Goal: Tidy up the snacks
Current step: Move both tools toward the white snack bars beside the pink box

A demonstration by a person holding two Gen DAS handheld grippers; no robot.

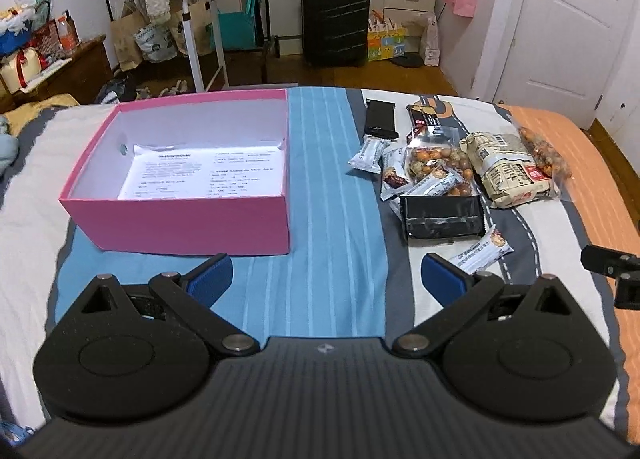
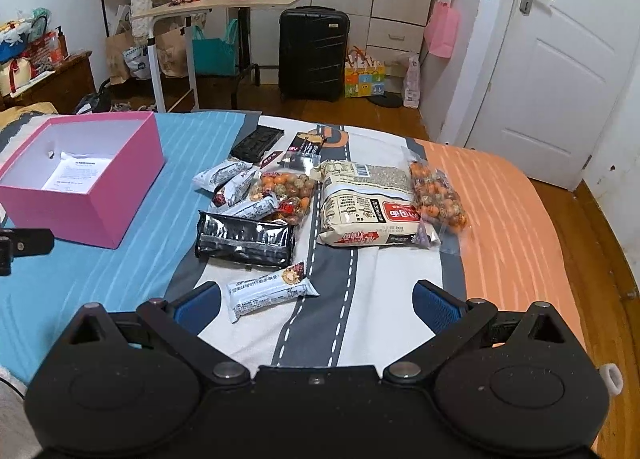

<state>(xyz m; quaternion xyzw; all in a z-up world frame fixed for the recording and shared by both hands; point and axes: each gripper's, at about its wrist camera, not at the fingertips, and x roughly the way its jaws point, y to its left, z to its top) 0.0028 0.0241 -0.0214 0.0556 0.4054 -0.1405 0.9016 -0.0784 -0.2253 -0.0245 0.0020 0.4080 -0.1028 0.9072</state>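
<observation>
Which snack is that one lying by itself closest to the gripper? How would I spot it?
Start at the open pink cardboard box on the bed, then look right to the snack pile. In front of the shiny black foil packet lies a small white snack bar wrapper. It alone lies apart from the pile, with a round nut-cluster picture at one end.

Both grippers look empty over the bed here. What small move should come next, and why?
Probably lower the right gripper onto the white snack bar lying just ahead of its open jaws. The pink box holds only a paper sheet, every snack is still on the bed, and this bar is the nearest.
</observation>
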